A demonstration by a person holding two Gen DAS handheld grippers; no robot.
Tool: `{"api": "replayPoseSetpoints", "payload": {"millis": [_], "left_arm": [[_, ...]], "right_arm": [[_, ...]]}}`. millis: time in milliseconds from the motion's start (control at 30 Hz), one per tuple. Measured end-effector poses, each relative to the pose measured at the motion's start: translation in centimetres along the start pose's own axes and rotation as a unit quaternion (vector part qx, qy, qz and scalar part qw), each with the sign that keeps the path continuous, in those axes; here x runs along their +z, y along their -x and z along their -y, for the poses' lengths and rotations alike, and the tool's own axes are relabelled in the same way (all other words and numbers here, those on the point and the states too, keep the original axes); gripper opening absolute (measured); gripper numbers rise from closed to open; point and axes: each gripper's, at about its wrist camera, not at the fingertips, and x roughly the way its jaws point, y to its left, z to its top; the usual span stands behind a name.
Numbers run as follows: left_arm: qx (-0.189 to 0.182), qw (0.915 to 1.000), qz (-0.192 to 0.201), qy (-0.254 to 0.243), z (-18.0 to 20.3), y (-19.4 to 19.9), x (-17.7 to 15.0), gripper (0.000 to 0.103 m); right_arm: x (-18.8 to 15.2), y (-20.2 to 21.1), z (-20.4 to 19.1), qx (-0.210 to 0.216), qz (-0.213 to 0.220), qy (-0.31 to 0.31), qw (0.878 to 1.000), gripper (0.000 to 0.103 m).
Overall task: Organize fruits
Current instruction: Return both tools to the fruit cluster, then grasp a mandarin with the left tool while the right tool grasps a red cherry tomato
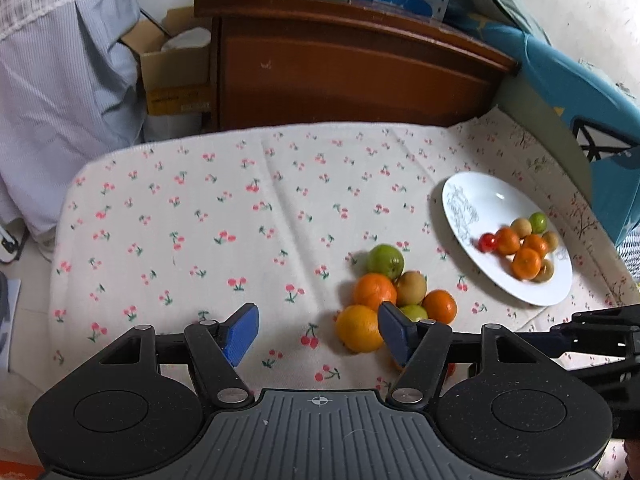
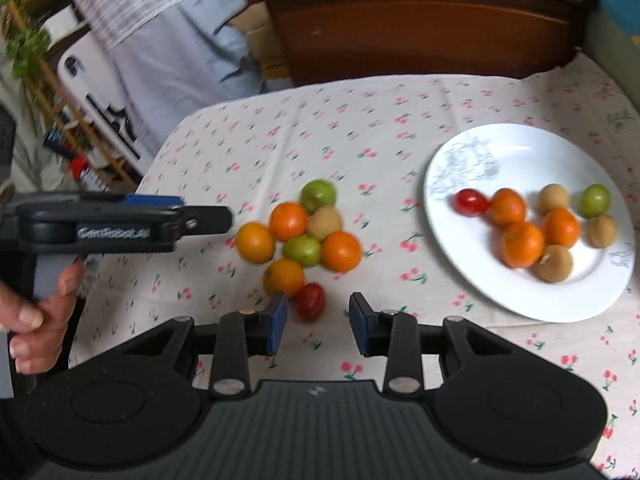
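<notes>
A loose cluster of fruit (oranges, green and tan fruits, one red tomato) lies on the cherry-print tablecloth, left of the white plate. The plate carries more fruit: oranges, tan fruits, one green, one tomato. Right gripper: jaws part open and empty, hovering just short of the cluster's tomato. Left gripper: jaws wider apart, empty, its right pad overlapping the cluster's near edge in view; contact cannot be told. A hand grips the left gripper's handle. Beyond the cloth's far edge, behind the plate, stands a dark wooden cabinet; left of it, a cardboard box and a hanging pale striped cloth.
</notes>
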Motion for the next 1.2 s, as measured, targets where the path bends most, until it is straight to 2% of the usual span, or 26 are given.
{"api": "replayPoseSetpoints", "payload": {"millis": [167, 467, 633, 700, 833, 1200], "left_arm": [[-0.010, 0.9997, -0.020, 0.008, 0.1, -1.1, -0.4, 0.064], [-0.023, 0.9993, -0.024, 0.018, 0.0, -2.2, -0.4, 0.059], [-0.041, 0.9987, -0.026, 0.019, 0.1, -2.5, -0.4, 0.049], [-0.046, 0.9985, -0.028, 0.012, 0.4, -2.7, -0.5, 0.048], [-0.061, 0.9975, -0.033, 0.015, 0.6, -2.9, -0.6, 0.039], [-0.072, 0.9968, -0.031, 0.016, 0.7, -3.2, -0.6, 0.038]], "right_arm": [[-0.4, -1.0, -0.8, -0.006, -0.011, 0.026, 1.000, 0.035], [-0.5, -2.4, -1.6, -0.023, -0.017, 0.065, 0.998, 0.034], [-0.7, -3.1, -1.6, -0.026, -0.018, 0.075, 0.997, 0.029], [-0.7, -3.1, -1.8, -0.030, -0.015, 0.084, 0.996, 0.027], [-0.6, -3.1, -1.7, -0.027, -0.014, 0.087, 0.996, 0.019], [-0.2, -2.4, -1.5, -0.025, -0.014, 0.081, 0.996, 0.018]]}}
